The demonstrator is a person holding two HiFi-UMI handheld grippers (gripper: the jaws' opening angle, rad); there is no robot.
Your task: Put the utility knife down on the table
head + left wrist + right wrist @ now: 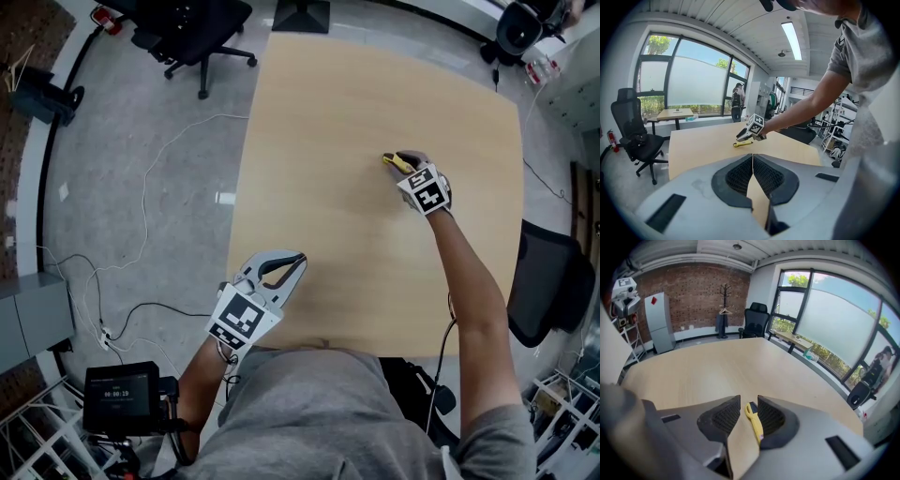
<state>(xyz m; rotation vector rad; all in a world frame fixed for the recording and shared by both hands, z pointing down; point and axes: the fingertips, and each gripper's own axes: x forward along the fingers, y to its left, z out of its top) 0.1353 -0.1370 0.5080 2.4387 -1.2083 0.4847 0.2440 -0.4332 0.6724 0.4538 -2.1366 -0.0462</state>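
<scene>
Right gripper view: right gripper (749, 401) jaws apart, utility knife (756, 427) lying between them on the worktop (717, 371), close against one pad. Risk: a careless withdrawal drags it. Left gripper (753, 159) jaws together, empty.

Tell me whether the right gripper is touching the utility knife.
Cannot tell. The right gripper view shows the utility knife between the right gripper's parted jaws: clear of one, overlapping the other's edge.

black chair on wheels (192, 37) on the grey floor (141, 122). thin white cable (144, 202) lying near it. little black box with a screen (122, 396). brick wall (684, 291), grey cupboard (660, 322), big windows (691, 77).
</scene>
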